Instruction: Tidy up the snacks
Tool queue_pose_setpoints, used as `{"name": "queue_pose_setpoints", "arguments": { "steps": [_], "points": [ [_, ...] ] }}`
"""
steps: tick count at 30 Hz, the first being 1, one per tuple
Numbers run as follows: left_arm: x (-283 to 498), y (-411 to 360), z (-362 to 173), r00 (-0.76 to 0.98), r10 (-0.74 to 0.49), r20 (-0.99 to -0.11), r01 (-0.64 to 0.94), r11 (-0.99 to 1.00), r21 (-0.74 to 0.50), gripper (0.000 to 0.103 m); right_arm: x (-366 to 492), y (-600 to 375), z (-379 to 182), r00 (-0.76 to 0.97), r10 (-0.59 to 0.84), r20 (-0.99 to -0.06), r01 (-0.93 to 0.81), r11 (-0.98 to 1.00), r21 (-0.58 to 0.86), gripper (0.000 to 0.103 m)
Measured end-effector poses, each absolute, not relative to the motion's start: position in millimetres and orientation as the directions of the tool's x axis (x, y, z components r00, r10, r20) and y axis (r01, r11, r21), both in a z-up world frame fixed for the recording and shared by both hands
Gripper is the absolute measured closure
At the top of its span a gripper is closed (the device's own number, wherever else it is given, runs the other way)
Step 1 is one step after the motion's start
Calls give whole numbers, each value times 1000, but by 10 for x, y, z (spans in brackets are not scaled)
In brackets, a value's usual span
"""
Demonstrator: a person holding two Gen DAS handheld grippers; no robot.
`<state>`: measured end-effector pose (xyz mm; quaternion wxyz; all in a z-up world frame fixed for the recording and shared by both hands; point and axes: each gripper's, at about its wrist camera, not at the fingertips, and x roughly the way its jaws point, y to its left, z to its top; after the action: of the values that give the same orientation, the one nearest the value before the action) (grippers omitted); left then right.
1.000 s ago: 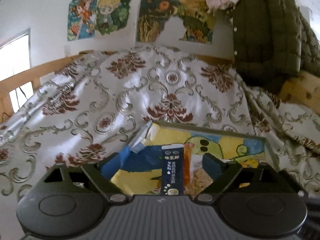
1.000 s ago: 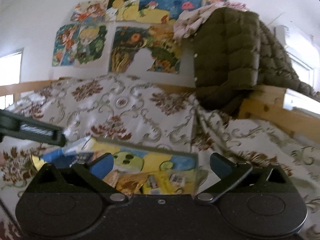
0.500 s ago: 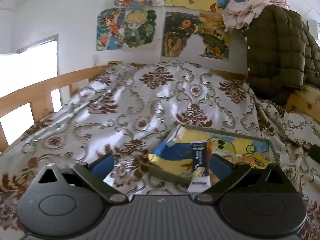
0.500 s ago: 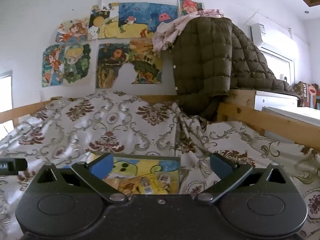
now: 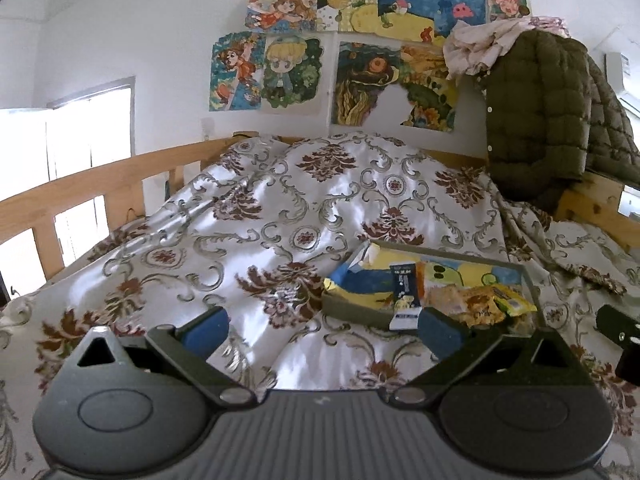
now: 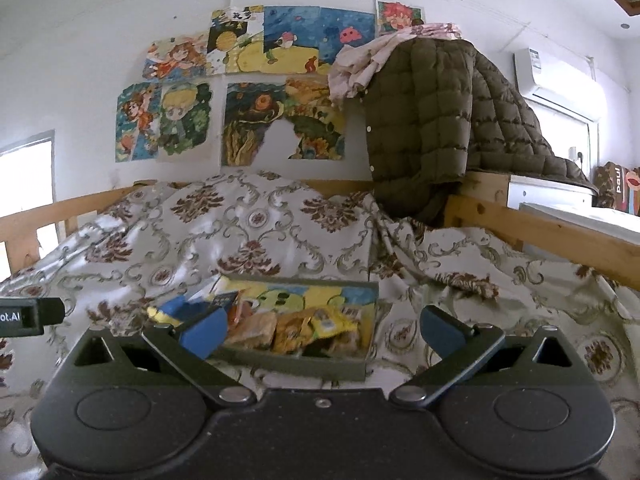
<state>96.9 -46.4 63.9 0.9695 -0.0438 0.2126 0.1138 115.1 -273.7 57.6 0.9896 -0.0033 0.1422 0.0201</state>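
Note:
A shallow green box (image 5: pixel 352 312) with a yellow and blue cartoon lining lies on the patterned bedspread (image 5: pixel 280 216). It holds several snack packets: a dark blue packet (image 5: pixel 405 294) leaning over the front wall, and orange and yellow packets (image 5: pixel 480 300) at the right. My left gripper (image 5: pixel 322 326) is open and empty, held back to the left of the box. My right gripper (image 6: pixel 320 326) is open and empty, just in front of the box (image 6: pixel 296 364), whose snacks (image 6: pixel 296 330) show between its fingers.
A wooden bed rail (image 5: pixel 80 192) runs along the left and another (image 6: pixel 560 236) along the right. A green padded jacket (image 6: pixel 440 128) hangs over the far right corner. Posters (image 5: pixel 340 60) cover the back wall. The other gripper's tip (image 6: pixel 28 314) shows at the left edge.
Both grippers have drawn back and up from the box. The left one has let go of the dark blue packet, which now rests in the box.

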Motion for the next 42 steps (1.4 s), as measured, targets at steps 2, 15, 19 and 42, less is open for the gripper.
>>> {"name": "queue_pose_setpoints", "arguments": {
  "steps": [2, 15, 19, 42],
  "points": [
    [859, -441, 633, 881, 204, -427, -244, 969, -38, 0, 1039, -2731, 561, 957, 38, -287, -40, 999, -1, 1],
    [302, -403, 361, 864, 222, -452, -251, 968, -5, 0, 521, -2650, 434, 952, 35, -305, -42, 999, -16, 1],
    [217, -356, 284, 860, 222, -460, -262, 965, -25, 0, 446, -2671, 342, 941, 25, -338, -23, 1000, 8, 1],
    [143, -305, 42, 847, 225, -482, -271, 962, -28, 0, 422, -2595, 60, 916, 24, -401, -21, 1000, 12, 1]
  ]
}}
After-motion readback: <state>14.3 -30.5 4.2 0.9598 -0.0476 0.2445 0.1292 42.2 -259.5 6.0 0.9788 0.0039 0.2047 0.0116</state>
